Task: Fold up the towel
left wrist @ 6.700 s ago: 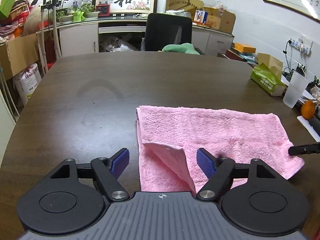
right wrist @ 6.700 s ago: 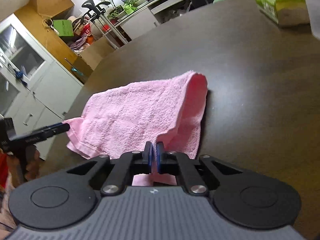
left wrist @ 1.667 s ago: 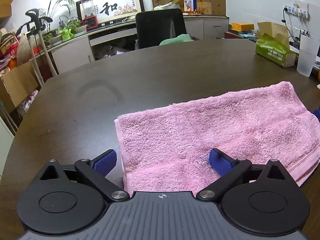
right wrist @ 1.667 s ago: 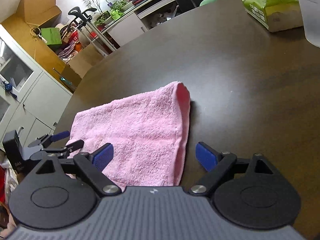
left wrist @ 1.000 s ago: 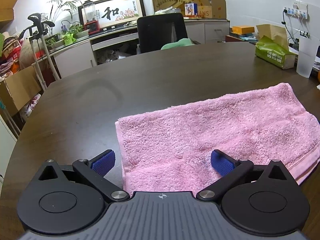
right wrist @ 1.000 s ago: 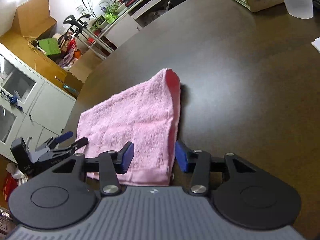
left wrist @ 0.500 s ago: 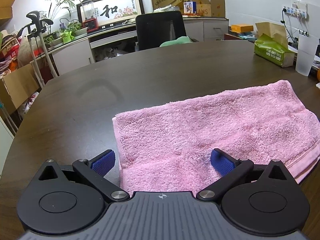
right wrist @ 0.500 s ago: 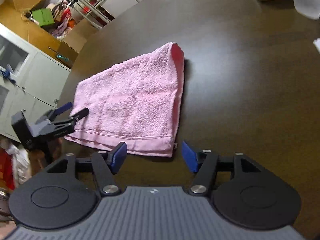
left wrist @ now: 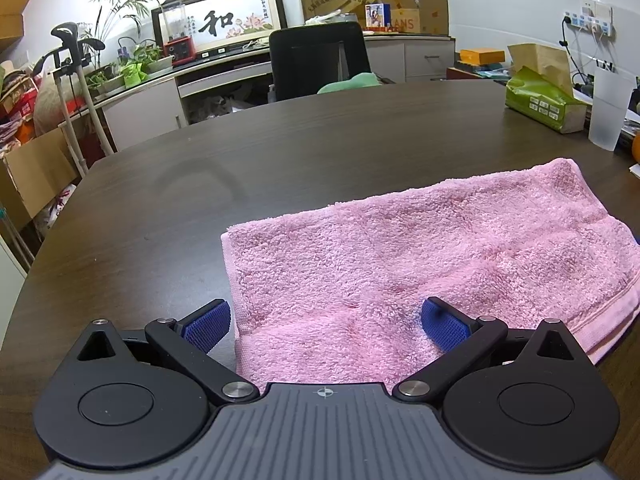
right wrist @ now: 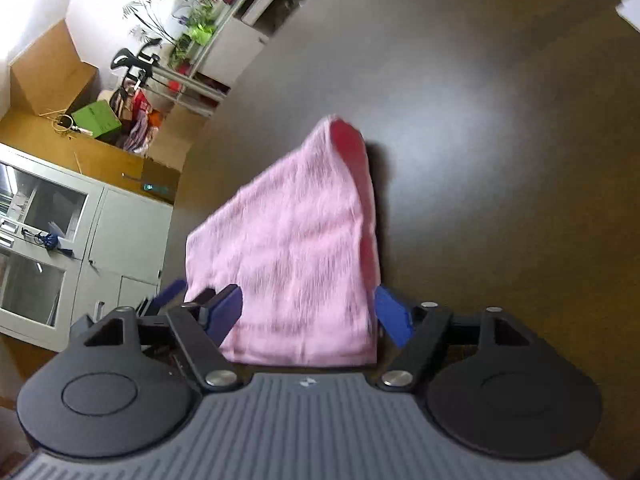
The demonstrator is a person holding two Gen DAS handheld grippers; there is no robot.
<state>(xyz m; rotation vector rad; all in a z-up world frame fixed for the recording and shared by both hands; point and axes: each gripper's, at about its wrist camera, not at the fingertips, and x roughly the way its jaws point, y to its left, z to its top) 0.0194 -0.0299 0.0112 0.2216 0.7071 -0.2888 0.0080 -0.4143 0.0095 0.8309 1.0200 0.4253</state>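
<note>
Pink towel [left wrist: 420,256] folded flat on a dark wooden table [left wrist: 280,152], near edge closest to both cameras. Left gripper [left wrist: 324,322] poised low over the towel's near left corner, jaws spread wide: left blue pad over bare wood just beside the hem, right pad over the terry, neither pinching the cloth. Right gripper [right wrist: 308,314], seen in its own motion-blurred view, likewise spread, jaws just opened wider, the towel's [right wrist: 296,240] near end lying between the pads but not clamped; contact with the right pad hard to judge through the blur. Tips of the left gripper [right wrist: 172,296] poking out just beyond the right gripper's left finger, at the towel's other corner. Folded edge rising as a rounded ridge along the towel's right side in the right wrist view, darker pink inside the fold. Farther across the table, at the right margin, a green tissue pack [left wrist: 544,100] and a frosted plastic cup [left wrist: 610,110], well apart from the towel. Beyond the far edge, a black office chair [left wrist: 320,60] with a green cushion; behind it a long counter with a framed calligraphy panel [left wrist: 224,20], potted plants and cardboard boxes.
</note>
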